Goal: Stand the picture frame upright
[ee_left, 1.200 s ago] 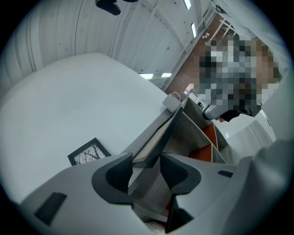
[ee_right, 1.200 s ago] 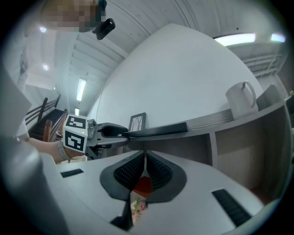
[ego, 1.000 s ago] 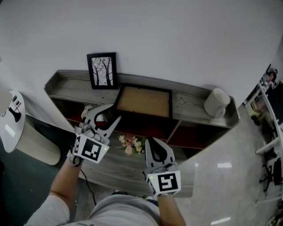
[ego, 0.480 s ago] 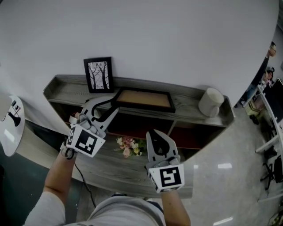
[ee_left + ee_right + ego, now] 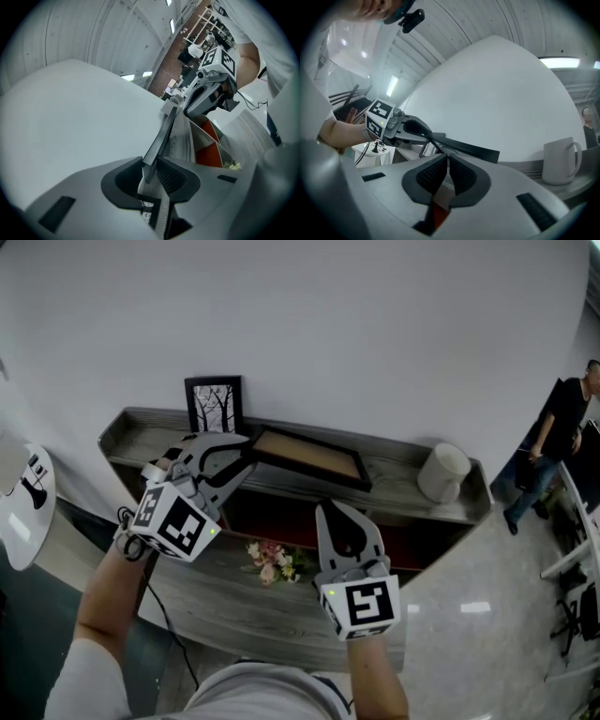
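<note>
Picture frame (image 5: pixel 309 457) in left hand-held gripper (image 5: pixel 248 455)

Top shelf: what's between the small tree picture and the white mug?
The larger black picture frame, brown backing up, left end tilted up off the shelf. Nothing else lies there. The head view shows it.

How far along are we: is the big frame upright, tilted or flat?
Tilted: the frame has its left end raised off the shelf, right end lower.

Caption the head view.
Left hand-held gripper, jaws just closing on the picture frame on the shelf; right hand-held gripper shut, empty.
</note>
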The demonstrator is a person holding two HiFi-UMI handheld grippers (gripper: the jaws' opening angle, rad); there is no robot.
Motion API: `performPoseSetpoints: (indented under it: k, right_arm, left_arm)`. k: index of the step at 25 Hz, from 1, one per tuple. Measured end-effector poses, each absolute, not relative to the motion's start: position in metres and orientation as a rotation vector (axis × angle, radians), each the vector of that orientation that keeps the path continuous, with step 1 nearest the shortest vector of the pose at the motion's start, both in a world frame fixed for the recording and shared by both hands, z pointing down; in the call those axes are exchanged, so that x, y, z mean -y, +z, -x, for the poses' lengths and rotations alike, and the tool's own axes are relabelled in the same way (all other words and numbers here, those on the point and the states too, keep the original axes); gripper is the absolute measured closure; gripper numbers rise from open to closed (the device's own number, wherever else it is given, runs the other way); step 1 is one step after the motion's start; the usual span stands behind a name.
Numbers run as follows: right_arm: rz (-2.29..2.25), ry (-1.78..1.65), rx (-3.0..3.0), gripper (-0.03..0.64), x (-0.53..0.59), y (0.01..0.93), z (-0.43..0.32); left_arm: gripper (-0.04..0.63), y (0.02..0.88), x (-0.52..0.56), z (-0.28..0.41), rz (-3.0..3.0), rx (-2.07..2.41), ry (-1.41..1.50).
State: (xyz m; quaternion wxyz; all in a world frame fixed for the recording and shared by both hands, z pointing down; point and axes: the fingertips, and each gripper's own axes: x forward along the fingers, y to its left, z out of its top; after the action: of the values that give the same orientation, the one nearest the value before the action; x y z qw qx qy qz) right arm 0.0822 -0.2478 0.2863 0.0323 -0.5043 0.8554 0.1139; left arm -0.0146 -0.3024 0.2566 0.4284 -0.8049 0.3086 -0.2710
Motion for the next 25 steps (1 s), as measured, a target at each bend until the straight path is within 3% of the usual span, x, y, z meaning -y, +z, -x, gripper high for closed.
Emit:
performPoseSetpoints:
  k: [25]
  right_arm:
    - [1.486, 0.437, -2.671, 0.591, 0.257, 0.264, -0.073]
  left_arm:
    - [0.491, 0.232, 0.308, 0.016, 1.933, -0.708, -0.791]
